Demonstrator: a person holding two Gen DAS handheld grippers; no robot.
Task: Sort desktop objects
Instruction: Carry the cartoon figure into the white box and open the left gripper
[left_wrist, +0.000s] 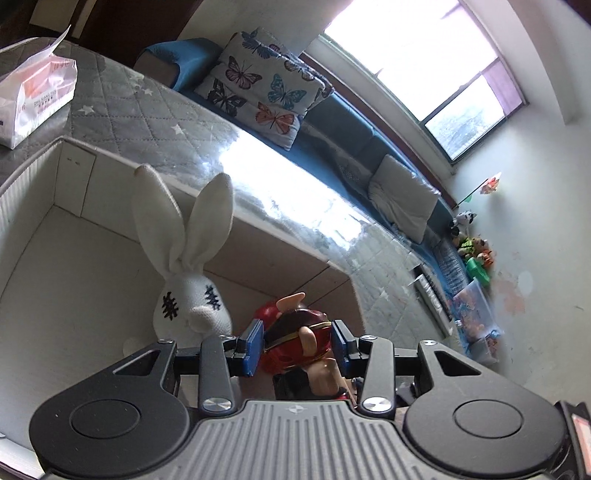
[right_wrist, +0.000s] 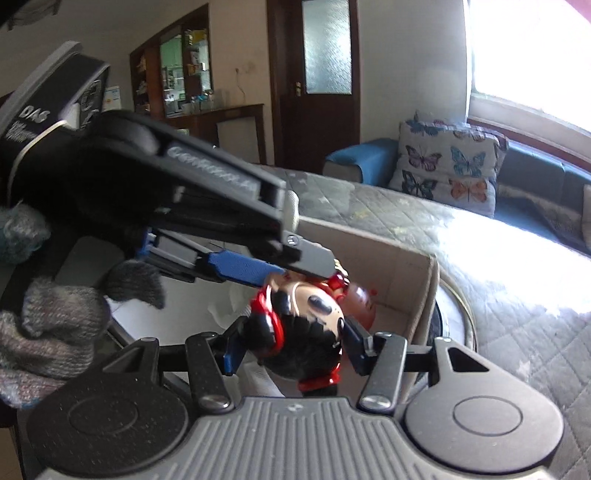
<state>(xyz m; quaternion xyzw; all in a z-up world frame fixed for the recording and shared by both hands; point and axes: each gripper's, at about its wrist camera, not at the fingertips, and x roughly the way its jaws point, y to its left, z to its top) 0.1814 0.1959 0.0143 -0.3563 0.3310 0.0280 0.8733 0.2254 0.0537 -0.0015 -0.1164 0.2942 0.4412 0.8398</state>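
Fingers of both the left gripper (left_wrist: 298, 345) and right gripper (right_wrist: 291, 345) are clamped on one doll (right_wrist: 303, 317), its head between the right pair. It hangs over the open cardboard box (left_wrist: 74, 206), directly above the floor beside the white rabbit toy (left_wrist: 192, 295). I judge a straight lowering is what's left.

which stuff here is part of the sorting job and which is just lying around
Part of the job:
- red figurine, clamped in the left tool
- black-haired figurine, clamped in the right tool
- white bunny toy
- cardboard box

Just lying about:
- tissue pack
- butterfly cushion
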